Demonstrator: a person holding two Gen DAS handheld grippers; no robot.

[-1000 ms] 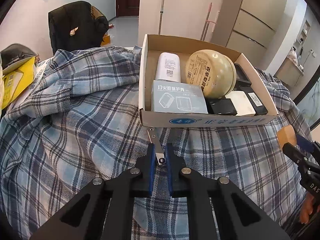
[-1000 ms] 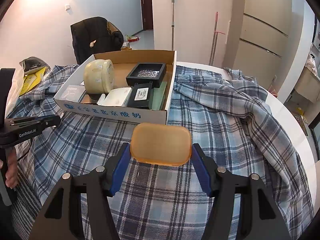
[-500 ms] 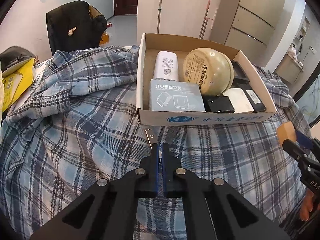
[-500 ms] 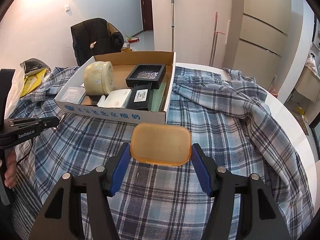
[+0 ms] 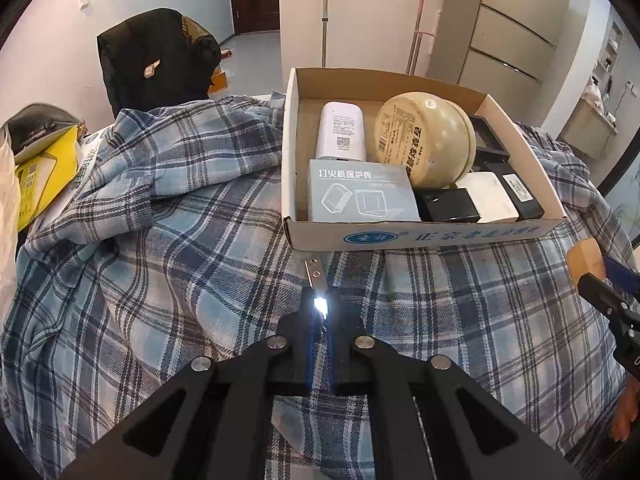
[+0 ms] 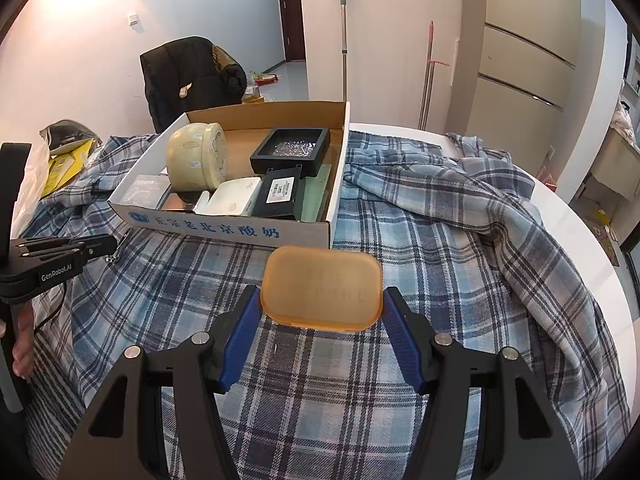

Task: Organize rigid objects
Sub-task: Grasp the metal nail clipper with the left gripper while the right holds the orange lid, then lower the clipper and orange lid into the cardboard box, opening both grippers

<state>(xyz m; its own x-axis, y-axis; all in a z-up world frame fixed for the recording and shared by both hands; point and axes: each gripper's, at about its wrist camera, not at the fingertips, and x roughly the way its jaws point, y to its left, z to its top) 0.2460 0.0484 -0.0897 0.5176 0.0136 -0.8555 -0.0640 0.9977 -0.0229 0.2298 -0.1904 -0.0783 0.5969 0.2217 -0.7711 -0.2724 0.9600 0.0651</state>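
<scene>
A cardboard box (image 5: 432, 236) stands on the plaid cloth with a round cream jar (image 5: 424, 146), a white bottle (image 5: 342, 130), a grey carton (image 5: 360, 196) and black and white small boxes inside. It also shows in the right wrist view (image 6: 224, 228). My left gripper (image 5: 318, 312) is shut on a thin metal nail clipper (image 5: 315, 274), just in front of the box's near wall. My right gripper (image 6: 320, 316) is shut on an amber soap-like block (image 6: 320, 288), held above the cloth, near the box's right corner.
A plaid shirt (image 6: 460, 200) covers the round white table (image 6: 580, 220). A black jacket (image 5: 156, 60) hangs on a chair behind. Yellow packages (image 5: 44, 176) lie at the left. Mops lean on the far wall (image 6: 344, 40).
My left gripper closed fully on the nail clipper and lifted it a little toward the box. The right gripper stayed nearly still with the amber block.
</scene>
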